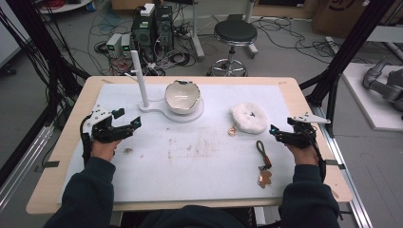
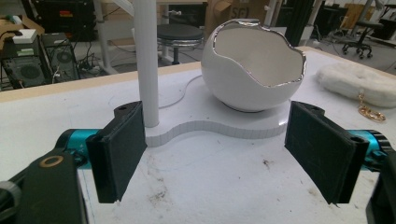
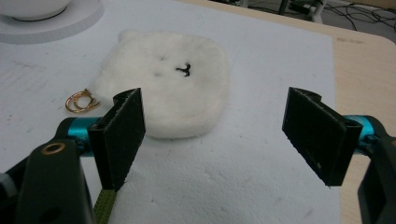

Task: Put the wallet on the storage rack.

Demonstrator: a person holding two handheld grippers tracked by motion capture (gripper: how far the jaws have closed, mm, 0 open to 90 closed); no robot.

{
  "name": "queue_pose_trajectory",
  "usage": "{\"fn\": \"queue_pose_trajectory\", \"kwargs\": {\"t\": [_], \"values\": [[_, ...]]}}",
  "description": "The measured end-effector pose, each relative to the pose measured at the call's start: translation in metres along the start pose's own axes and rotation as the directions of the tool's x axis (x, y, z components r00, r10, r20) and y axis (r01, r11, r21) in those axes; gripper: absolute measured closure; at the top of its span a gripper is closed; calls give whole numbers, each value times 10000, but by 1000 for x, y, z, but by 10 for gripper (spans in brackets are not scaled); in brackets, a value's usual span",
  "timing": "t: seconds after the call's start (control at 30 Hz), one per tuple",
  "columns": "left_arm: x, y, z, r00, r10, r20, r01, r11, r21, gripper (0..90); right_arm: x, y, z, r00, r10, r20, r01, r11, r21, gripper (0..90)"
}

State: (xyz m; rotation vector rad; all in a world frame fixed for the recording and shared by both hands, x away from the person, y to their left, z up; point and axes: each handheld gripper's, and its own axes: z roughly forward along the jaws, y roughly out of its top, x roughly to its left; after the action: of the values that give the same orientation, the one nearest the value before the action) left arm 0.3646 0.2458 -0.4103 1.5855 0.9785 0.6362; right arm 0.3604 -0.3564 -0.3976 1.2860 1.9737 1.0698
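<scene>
The left gripper [image 1: 127, 124] is held over the left side of the white mat [image 1: 199, 166], its jaws spread wide with nothing between them. In the left gripper view it is seen to face the egg-shaped bowl [image 2: 252, 70] (white, with a jagged silver rim), which stands on a white stand [image 2: 219, 126] beside an upright post [image 2: 147, 60]. The right gripper [image 1: 280, 133] is held at the right edge of the mat, its jaws likewise released and empty. Just ahead of it lies the fluffy pouch [image 3: 170, 91], flat on the mat, with a gold clasp [image 3: 80, 101] touching its left edge. Nearer the person, a keychain [image 1: 263, 161] with a brown strap is seen lying apart from the pouch.
</scene>
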Motion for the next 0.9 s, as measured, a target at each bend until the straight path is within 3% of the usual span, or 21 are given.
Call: {"fn": "queue_pose_trajectory", "kwargs": {"t": [0.1, 0.33, 0.43, 0.6, 0.7, 0.8, 0.9], "values": [[-2, -1, 3, 10000, 4, 56, -4, 10000, 72, 212, 0, 0, 1, 10000, 46, -27, -46, 10000, -23, 217], [-3, -3, 8, 9999, 17, 117, -21, 9993, 365, 214, 11, 4, 30, 9997, -31, -239, 39, 9994, 330, 218], [-4, -3, 9, 9998, 7, 189, -15, 9991, 431, 219, 17, 6, 46, 9996, 223, -148, -212, 9975, 676, 218], [-6, -4, 11, 9997, 106, 236, -121, 9979, 636, 224, 25, 11, 71, 9997, -63, -227, 86, 9947, 1024, 218], [-8, -4, 11, 9995, 166, 271, -185, 9972, 724, 224, 20, 11, 84, 9995, 311, -100, -292, 9880, 1518, 217], [-9, -5, 12, 9993, 142, 335, -167, 9970, 759, 226, 15, 5, 98, 9963, 674, -533, -537, 9728, 2253, 219], [-9, -6, 14, 9992, 136, 367, -166, 9965, 814, 229, 10, 5, 99, 9921, 765, -996, -515, 9710, 2335, 269]]}}
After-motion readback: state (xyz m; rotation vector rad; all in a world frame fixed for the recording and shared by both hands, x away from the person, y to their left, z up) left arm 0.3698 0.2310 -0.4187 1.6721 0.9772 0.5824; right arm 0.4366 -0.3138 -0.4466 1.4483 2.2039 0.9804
